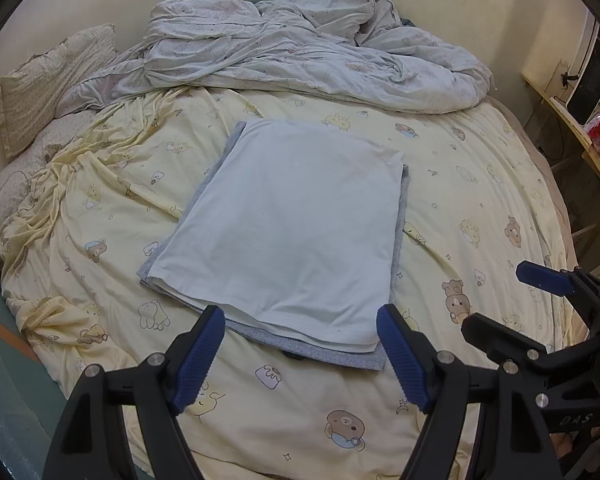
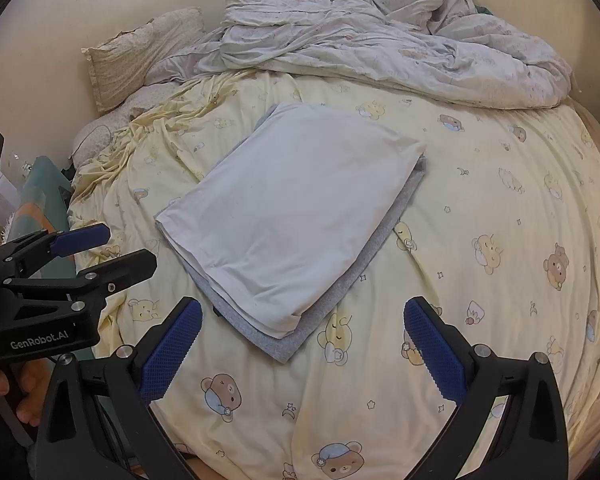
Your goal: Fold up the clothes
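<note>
Folded white garment (image 1: 284, 224) on grey garment (image 1: 332, 354), mid-bed (image 1: 480, 200).
Both are soft, light and limp (layers slide); pinch all layers at the near hem. Left tongs (image 1: 300, 356) and right tongs (image 2: 304, 352) stand released, empty.

Bed with folded clothes

The bed (image 1: 480, 200), in a yellow bear-print sheet, carries a grey folded garment (image 1: 324, 350), a rumpled duvet (image 1: 320, 52) and a pillow (image 1: 48, 80).
</note>
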`<state>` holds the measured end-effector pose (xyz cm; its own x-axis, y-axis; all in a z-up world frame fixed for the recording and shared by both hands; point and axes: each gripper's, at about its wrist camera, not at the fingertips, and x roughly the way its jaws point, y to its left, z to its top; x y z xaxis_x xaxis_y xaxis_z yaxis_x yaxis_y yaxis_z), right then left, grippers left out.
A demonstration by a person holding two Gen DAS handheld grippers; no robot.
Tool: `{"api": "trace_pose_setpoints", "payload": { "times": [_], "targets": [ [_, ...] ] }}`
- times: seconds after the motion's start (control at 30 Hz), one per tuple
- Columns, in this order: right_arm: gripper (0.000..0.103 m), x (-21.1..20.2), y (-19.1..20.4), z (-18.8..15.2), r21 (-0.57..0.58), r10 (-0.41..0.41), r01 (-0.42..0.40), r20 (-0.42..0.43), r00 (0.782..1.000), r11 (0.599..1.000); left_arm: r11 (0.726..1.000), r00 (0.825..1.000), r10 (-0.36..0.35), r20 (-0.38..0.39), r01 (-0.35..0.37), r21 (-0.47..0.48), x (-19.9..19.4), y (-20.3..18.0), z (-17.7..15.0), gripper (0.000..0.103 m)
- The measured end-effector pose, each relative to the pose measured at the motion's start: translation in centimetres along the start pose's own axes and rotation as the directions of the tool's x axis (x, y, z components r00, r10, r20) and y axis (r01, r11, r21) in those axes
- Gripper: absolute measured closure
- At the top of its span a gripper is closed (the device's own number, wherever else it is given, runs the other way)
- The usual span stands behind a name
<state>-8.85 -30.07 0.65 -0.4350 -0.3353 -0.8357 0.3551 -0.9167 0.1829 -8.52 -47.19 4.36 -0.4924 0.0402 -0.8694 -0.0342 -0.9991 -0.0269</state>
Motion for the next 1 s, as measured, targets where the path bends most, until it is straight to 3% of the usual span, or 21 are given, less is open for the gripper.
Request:
{"api": "trace_pose_setpoints", "payload": {
  "times": [1.0],
  "targets": [
    [0.001, -0.27, 0.13, 0.10, -0.009, 0.007, -0.007, -0.005, 1.000, 1.000, 1.000, 1.000, 0.000, -0.010, 0.000, -0.002, 0.22, -0.13, 0.15, 0.024]
  ]
}}
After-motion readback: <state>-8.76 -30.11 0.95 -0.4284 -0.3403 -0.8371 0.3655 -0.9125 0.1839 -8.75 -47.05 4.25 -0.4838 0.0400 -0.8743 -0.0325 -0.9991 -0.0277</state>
